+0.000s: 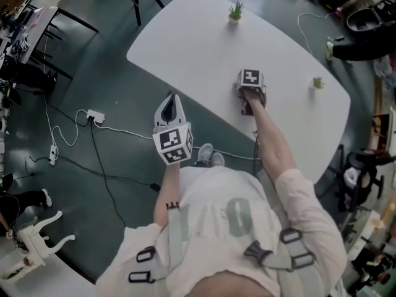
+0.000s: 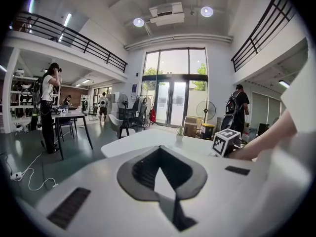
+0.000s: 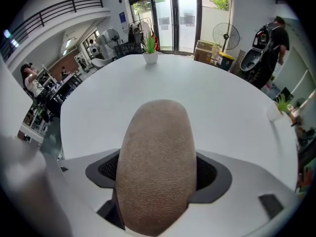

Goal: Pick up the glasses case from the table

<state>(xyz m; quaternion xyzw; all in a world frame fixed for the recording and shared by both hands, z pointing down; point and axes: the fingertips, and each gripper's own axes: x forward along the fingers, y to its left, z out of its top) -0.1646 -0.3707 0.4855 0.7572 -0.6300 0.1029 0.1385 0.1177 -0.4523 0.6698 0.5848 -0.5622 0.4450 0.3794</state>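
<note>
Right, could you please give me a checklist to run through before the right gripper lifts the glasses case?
1. The glasses case sits between the jaws of the right gripper: ok.
2. Both pads press firmly on the case: cannot tell.
3. The potted plant stands well away from the case on the white table: ok.
4. The left gripper is shut, empty and away from the case: ok.

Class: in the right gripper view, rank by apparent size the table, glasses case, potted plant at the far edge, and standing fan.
1. table
2. glasses case, enlarged by nearness
3. standing fan and potted plant look alike; not ranked
</note>
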